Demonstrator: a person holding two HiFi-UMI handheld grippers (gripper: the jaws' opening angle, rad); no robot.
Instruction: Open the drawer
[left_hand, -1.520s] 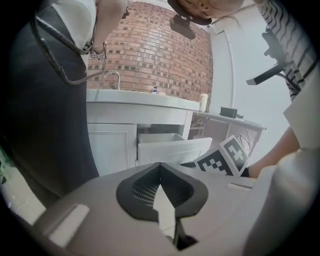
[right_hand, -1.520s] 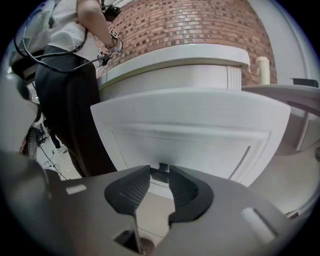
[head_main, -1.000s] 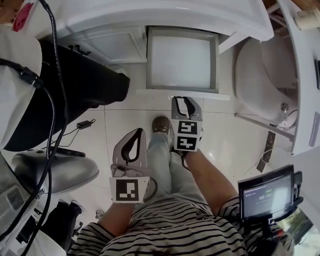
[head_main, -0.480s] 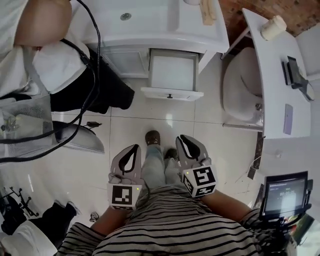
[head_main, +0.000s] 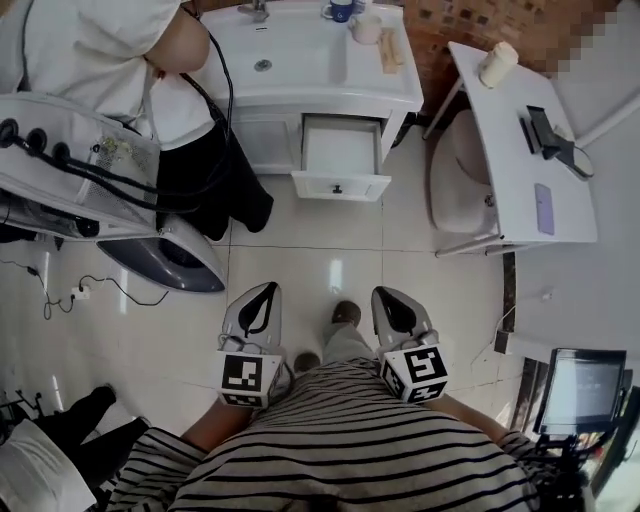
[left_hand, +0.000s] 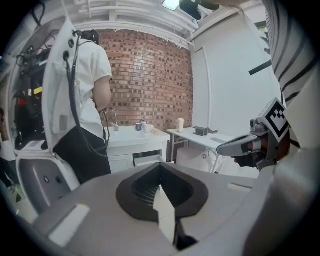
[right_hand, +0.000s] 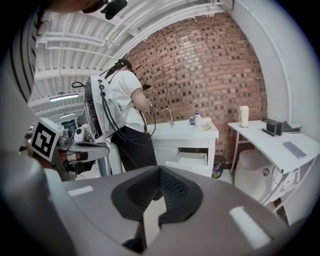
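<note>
The counter (head_main: 390, 85) with the sink is now far ahead of me; a second ago I stood just over it. Its drawer (head_main: 341, 160) is still pulled out below the counter top, so I judge that the task is done. Both grippers have come back near my body, well apart from the drawer. The right gripper (head_main: 383, 293) has brought its jaws together on nothing. The left gripper (head_main: 266, 290) is also closed and empty.

Right gripper (head_main: 386, 294) closed; farther from drawer (head_main: 341, 152)
</note>
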